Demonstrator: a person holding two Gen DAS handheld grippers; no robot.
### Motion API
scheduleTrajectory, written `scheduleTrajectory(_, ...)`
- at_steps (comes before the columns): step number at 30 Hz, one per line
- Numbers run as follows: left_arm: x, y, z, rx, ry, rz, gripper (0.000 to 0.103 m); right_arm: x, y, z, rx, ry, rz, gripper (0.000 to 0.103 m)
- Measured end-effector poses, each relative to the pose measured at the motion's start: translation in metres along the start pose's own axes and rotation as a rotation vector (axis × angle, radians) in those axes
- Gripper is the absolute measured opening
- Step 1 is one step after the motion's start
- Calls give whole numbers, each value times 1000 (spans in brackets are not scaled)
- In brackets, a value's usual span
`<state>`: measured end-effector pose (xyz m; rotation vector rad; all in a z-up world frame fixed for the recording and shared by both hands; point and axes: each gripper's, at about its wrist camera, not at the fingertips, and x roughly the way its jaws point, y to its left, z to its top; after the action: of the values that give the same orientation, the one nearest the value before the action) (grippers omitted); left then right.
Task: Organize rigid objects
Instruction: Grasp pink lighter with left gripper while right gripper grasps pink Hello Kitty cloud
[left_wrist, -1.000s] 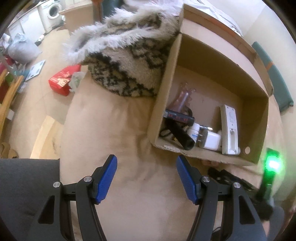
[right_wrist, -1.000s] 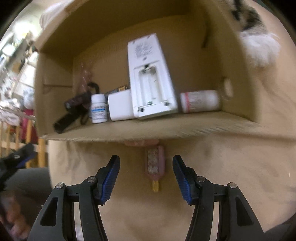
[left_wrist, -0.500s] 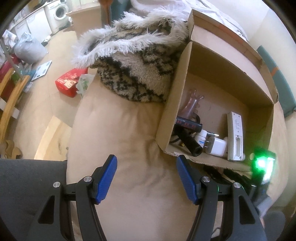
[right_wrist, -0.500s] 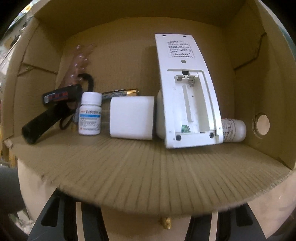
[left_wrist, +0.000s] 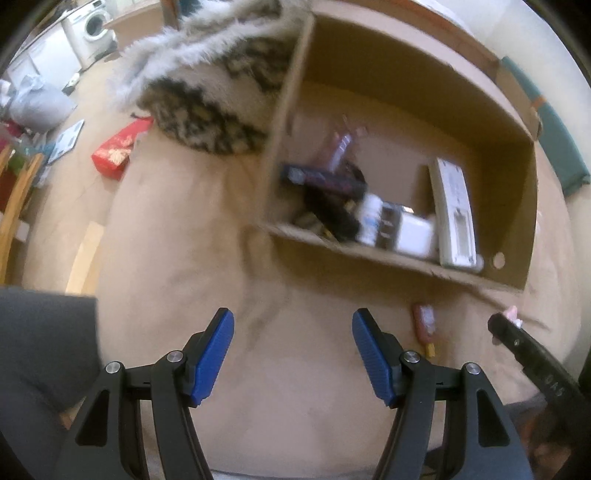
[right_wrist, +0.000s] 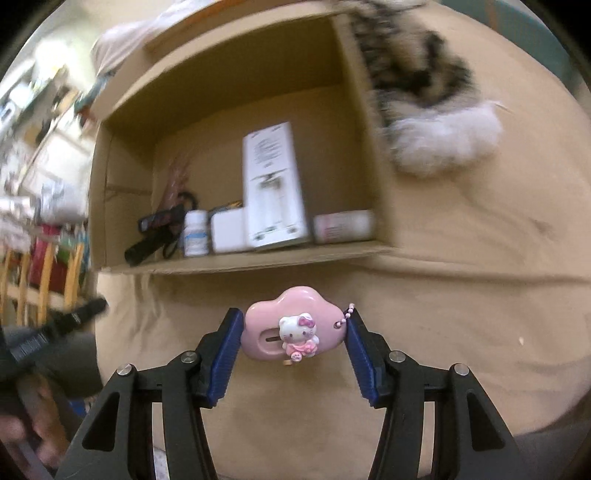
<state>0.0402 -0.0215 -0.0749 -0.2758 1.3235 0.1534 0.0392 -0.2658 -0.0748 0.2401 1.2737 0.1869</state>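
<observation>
My right gripper is shut on a pink cloud-shaped Hello Kitty charm and holds it above the beige cushion, in front of the open cardboard box. The box holds a white remote, a white charger block, a small white bottle, a pink-labelled bottle and black items. My left gripper is open and empty over the cushion, left of the box. A pink ice-lolly toy lies on the cushion by the box's front wall.
A furry patterned throw lies against the box's side. The right gripper's arm shows at the lower right of the left wrist view. The floor to the left holds a red packet, a bag and a washing machine.
My right gripper has pulled back from the box and now holds the pink charm. The left gripper has shifted closer to the box and stays open.
</observation>
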Motion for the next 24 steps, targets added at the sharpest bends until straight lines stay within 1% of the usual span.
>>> scheduleTrajectory(2, 9, -18, -6, 4, 15, -8, 64, 4, -15, 9, 41, -4, 12, 58)
scheduleTrajectory(6, 29, -58, -14, 17, 25, 1, 64, 1, -31, 14, 97, -21, 21, 58)
scheduleTrajectory(9, 37, -85, -20, 39, 1, 0, 64, 5, -45, 17, 173, -6, 70, 58)
scheduleTrajectory(10, 40, -94, -22, 48, -4, 0, 64, 9, -47, 18, 191, -3, 72, 58)
scheduleTrajectory(13, 56, -114, -26, 79, 28, 10, 64, 9, -56, 23, 240, -11, 79, 58)
scheduleTrajectory(19, 80, -133, -22, 128, 41, 68, 63, 5, -55, 28, 222, -33, 47, 58)
scheduleTrajectory(21, 86, -133, -20, 119, 50, 78, 63, 6, -53, 28, 208, -32, 34, 58)
scheduleTrajectory(22, 89, -133, -19, 113, 57, 76, 62, 8, -53, 28, 204, -28, 30, 58)
scheduleTrajectory(24, 90, -131, -19, 95, 49, 51, 59, 11, -53, 28, 208, -19, 27, 58)
